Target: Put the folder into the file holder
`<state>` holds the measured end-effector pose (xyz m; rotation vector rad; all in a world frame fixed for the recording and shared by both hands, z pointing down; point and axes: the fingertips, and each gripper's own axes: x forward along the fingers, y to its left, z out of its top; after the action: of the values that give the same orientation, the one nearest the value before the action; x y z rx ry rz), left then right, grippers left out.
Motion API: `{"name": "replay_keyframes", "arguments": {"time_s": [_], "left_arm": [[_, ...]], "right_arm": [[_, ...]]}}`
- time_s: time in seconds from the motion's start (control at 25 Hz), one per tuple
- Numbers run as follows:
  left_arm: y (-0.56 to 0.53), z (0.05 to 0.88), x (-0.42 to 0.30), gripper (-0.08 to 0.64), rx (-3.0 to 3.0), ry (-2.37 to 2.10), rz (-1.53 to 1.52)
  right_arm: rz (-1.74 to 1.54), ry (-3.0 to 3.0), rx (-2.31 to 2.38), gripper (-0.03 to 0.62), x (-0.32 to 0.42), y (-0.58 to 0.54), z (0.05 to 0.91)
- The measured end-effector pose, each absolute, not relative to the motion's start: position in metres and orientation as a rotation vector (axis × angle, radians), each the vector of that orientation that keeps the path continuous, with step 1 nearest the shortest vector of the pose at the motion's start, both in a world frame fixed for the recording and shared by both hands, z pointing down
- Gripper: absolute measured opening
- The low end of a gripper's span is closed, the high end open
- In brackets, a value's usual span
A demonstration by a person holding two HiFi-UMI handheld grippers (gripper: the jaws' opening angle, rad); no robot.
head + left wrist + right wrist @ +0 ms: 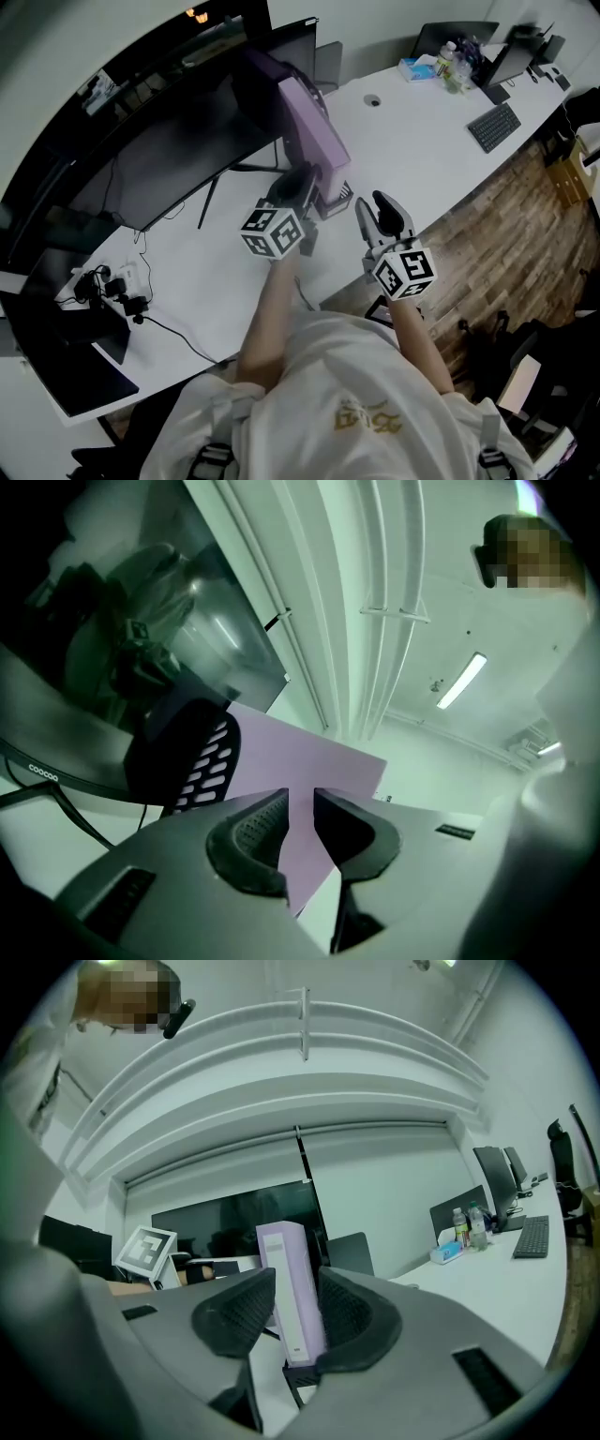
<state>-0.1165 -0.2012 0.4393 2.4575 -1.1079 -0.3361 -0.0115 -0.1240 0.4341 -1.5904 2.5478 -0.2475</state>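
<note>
Lilac folder stood in the black file holder on the white desk, with neither gripper grasping it.

The folder leaned a little, its foot in the holder just right of the dark monitor and its spine turned toward the near edge of the desk. The left gripper sat close by the folder's left face, its jaws drawn to a narrow gap; the lilac cover showed beyond them and neither pad pressed on it. The right gripper hung nearer, by the desk's near edge and apart from the folder, its jaws parted and empty, with the spine framed in the gap between them. A keyboard lay far to the right on the desk.
</note>
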Motion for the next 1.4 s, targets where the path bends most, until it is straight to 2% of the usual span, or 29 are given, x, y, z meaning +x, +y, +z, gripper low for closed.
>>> {"name": "replay_keyframes", "arguments": {"time_s": [0.28, 0.44, 0.92, 1.4], "left_arm": [[-0.169, 0.422, -0.109, 0.034, 2.48, -1.253, -0.308], [-0.15, 0.422, -0.101, 0.015, 2.473, -1.305, -0.281], [-0.106, 0.428, -0.083, 0.015, 2.494, -1.365, -0.178], [-0.103, 0.423, -0.086, 0.015, 2.506, -1.385, -0.167]], "right_arm": [[-0.276, 2.559, -1.55, 0.032, 0.01, -0.101, 0.421], [-0.312, 2.575, -1.598, 0.009, 0.025, -0.09, 0.425], [-0.326, 2.506, -1.645, 0.009, 0.058, -0.058, 0.429], [-0.246, 2.584, -1.688, 0.009, 0.053, -0.059, 0.43]]}}
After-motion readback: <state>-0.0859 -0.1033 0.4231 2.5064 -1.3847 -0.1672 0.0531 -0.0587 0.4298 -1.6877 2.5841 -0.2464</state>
